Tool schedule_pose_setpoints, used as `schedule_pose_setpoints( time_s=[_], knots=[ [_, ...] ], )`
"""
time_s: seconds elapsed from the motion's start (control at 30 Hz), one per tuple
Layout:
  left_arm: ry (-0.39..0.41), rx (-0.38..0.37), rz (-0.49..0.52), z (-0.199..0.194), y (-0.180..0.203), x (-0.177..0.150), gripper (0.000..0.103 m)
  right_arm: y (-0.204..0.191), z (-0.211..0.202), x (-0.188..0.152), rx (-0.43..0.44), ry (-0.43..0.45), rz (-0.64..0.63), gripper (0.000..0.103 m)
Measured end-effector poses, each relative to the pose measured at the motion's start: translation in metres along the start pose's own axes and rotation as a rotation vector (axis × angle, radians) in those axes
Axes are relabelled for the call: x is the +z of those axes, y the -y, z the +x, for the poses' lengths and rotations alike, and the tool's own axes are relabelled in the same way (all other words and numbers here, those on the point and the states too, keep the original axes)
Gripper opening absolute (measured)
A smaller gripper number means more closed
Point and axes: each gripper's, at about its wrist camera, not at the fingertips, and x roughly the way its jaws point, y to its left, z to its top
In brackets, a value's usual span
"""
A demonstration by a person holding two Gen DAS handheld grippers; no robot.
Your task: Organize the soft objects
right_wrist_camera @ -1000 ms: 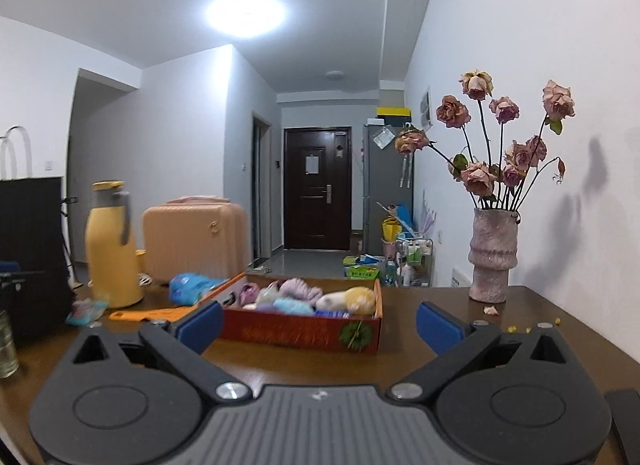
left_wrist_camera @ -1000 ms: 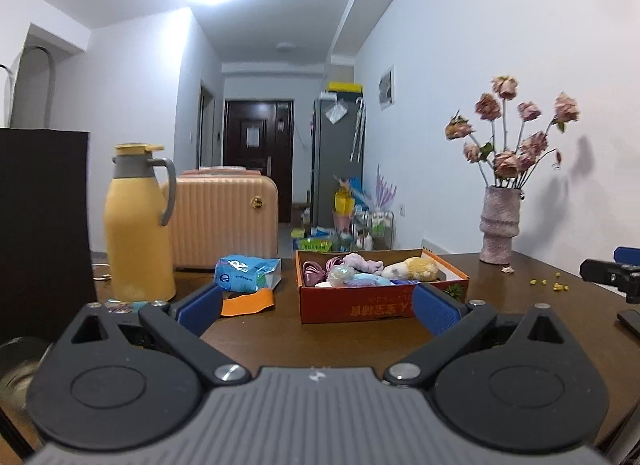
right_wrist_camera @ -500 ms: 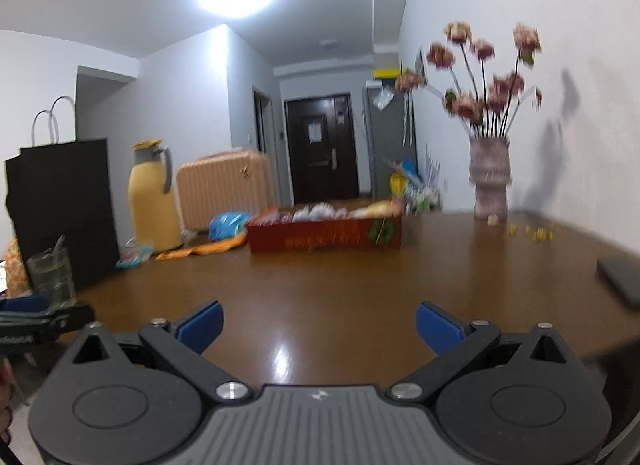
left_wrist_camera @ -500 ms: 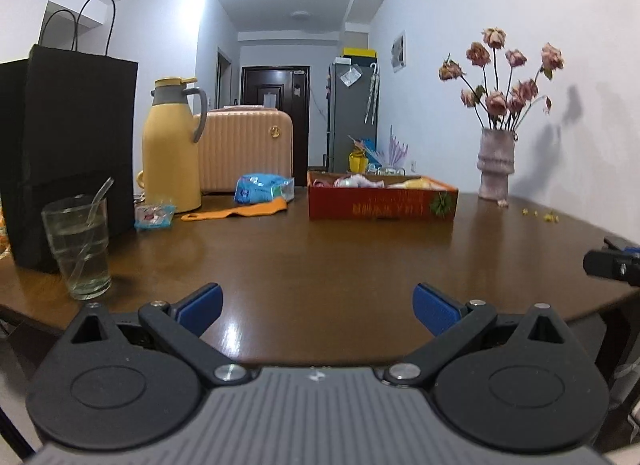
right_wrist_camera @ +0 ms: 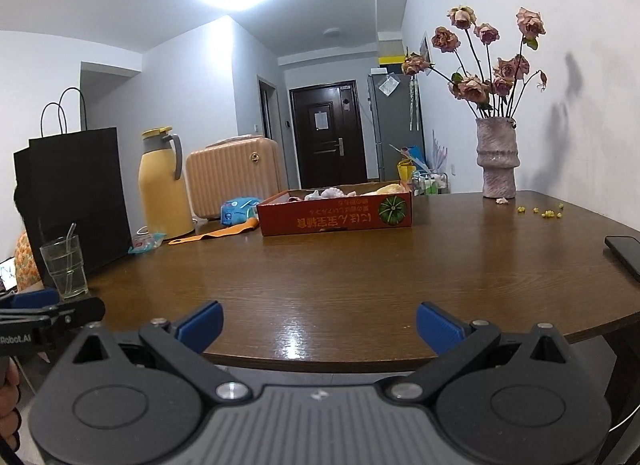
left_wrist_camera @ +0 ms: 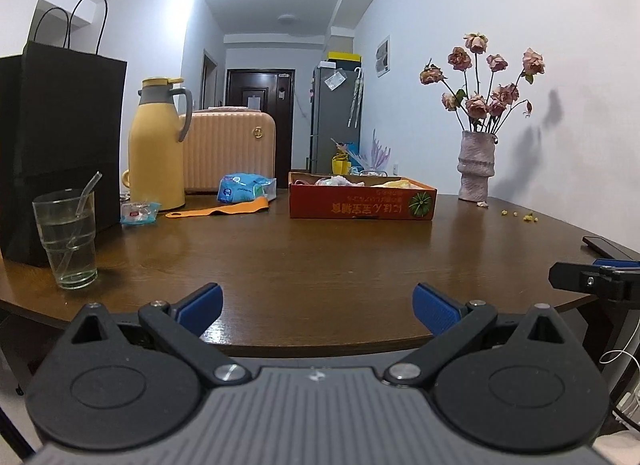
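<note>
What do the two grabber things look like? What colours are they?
Both look alike. The left gripper and the right gripper each have a ribbed grey body, two round black discs, black link arms with silver bolts, and blue pads on the fingers. In the right wrist view, white lettering reading "Robot.AI" shows on the left gripper's side. No sleeve is visible.

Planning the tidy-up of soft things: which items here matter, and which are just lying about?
Job:
soft objects
red box
left gripper
right gripper

Lying about:
yellow jug
glass
black bag
vase
phone
</note>
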Motion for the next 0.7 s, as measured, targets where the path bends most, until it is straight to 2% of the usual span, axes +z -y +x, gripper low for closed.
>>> schedule_pose_setpoints(
  time_s=[0.7],
  knots=[
    [-0.004, 0.008, 0.003, 0.0027, -0.0008, -0.0006, 0.103, 0.0039, 0.0042, 0.0019, -0.007, -0.014, 0.025, 0.103]
  ],
)
